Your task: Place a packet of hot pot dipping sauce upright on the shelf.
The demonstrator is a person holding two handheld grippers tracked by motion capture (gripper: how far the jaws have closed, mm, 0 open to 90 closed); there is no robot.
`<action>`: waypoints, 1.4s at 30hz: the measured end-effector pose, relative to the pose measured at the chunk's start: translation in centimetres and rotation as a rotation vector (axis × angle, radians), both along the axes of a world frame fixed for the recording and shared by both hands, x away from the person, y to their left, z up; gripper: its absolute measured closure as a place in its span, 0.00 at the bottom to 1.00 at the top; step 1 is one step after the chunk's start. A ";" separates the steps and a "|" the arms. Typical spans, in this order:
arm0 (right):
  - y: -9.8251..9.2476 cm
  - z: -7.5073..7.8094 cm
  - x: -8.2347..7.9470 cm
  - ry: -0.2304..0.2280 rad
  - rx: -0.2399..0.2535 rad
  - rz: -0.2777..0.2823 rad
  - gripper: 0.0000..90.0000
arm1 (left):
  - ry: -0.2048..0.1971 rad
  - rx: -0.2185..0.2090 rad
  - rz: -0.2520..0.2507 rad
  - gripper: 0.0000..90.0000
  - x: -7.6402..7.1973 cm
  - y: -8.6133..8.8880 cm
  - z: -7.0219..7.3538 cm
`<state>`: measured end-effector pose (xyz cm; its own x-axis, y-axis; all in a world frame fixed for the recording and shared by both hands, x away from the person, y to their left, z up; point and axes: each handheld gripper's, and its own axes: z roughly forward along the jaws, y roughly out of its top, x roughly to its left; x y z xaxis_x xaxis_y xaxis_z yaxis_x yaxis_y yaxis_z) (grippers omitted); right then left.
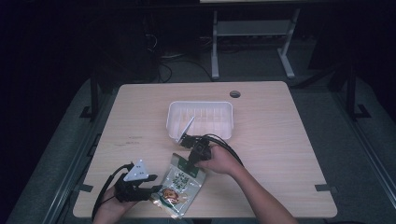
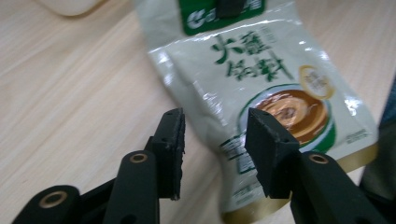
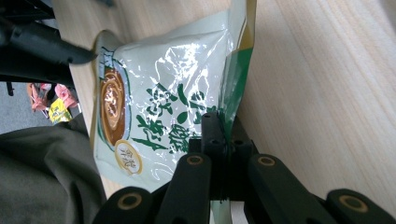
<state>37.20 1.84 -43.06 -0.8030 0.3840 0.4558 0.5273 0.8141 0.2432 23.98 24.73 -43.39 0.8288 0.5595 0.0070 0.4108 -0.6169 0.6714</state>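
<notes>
Left gripper view shows the pouch (image 2: 261, 88), green Chinese lettering, near the counter's (image 1: 280, 140) front edge, left tool (image 2: 215, 140) apart, right tool (image 3: 219, 128) clamped on its green top.

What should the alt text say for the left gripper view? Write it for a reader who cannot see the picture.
The left gripper's two black jaws stand open just over the bottom edge of a pale green sauce packet lying on the wooden table. The packet bears green characters and a picture of a brown bowl; a dark jaw clamps its green top edge.
</notes>
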 end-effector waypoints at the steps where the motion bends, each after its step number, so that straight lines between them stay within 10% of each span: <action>1: -0.1 0.2 -0.1 0.000 0.004 -0.007 0.99 | -0.004 -0.002 0.012 0.60 0.0 0.2 0.0; 20: -1.5 5.4 -1.3 -0.063 0.048 -0.061 0.99 | -0.029 -0.024 0.169 0.41 0.9 2.8 0.1; 42: -1.4 12.5 -3.0 -0.161 0.024 -0.126 1.00 | -0.030 -0.024 0.193 0.40 1.1 3.3 0.0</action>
